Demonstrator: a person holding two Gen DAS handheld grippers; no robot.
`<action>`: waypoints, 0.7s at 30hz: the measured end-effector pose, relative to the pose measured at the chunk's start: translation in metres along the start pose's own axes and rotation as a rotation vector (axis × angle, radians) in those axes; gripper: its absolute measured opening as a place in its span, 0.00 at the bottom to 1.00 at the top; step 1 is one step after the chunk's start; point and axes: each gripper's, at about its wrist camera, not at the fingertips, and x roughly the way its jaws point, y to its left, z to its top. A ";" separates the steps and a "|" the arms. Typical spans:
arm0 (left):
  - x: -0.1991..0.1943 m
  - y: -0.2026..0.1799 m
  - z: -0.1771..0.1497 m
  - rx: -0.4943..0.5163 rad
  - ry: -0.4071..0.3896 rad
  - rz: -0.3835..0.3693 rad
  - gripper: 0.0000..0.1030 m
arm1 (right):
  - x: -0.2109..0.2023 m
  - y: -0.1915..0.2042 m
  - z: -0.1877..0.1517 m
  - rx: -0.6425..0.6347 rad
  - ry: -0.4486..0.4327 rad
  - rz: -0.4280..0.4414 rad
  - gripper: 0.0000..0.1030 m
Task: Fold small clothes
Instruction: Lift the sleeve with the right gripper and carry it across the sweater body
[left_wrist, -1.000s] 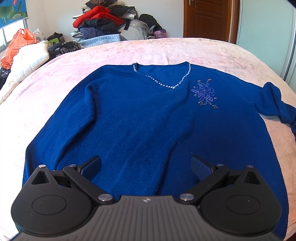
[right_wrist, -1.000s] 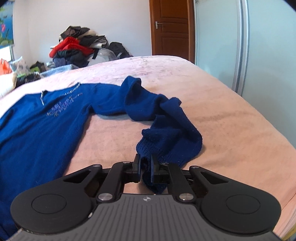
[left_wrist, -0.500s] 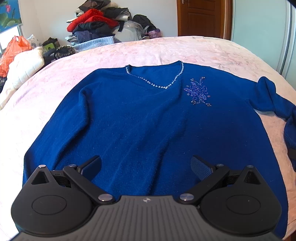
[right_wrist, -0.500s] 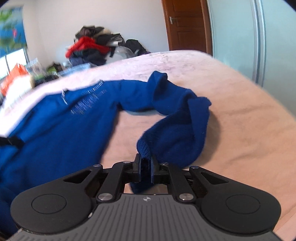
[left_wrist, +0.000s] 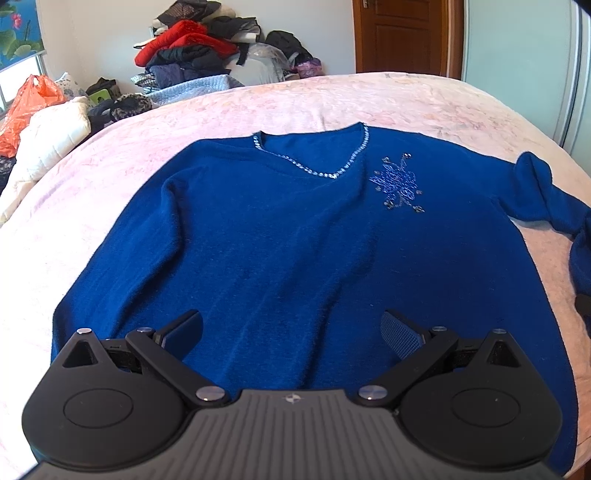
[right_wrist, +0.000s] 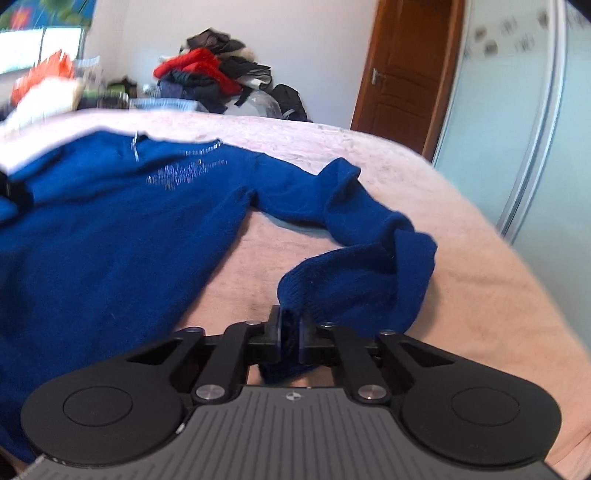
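— Pink bedspread (left_wrist: 424, 99) underfoot of everything, heap of clothes (left_wrist: 207, 48) against the far wall, wooden door (right_wrist: 402, 74) far right. Starting at the right gripper (right_wrist: 290, 334): clamped or loose?

— Clamped tight on the cuff (right_wrist: 295, 291) of the blue sweater (left_wrist: 295, 240); knit bunched between the pads, rest of the sleeve (right_wrist: 369, 236) looping out just beyond the fingers and back toward the shoulder.

— Why gripped at the cuff?

— Probably to carry the sleeve leftward across the body for the first fold; holding the end gives control of the whole length.

— And the left gripper (left_wrist: 291, 332)?

— Spread wide, gripping nothing. Hovering over the near hem, fingers straddling the middle of the body. Likely waiting, or ready to pin the cloth during the fold.

— Sweater's position overall?

— Laid flat, front up, neckline (left_wrist: 314, 162) far, hem near. Left sleeve tucked straight along the side; right sleeve crumpled on the bedspread, off to the right of the body.
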 end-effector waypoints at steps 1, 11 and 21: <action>0.000 0.002 0.000 -0.006 -0.005 0.006 1.00 | -0.001 -0.009 0.002 0.065 0.003 0.031 0.08; 0.003 0.024 0.006 -0.071 -0.019 0.038 1.00 | -0.007 -0.127 0.022 0.749 -0.087 0.334 0.10; 0.008 0.039 0.007 -0.094 -0.012 0.077 1.00 | 0.001 -0.203 0.052 1.152 -0.279 0.578 0.11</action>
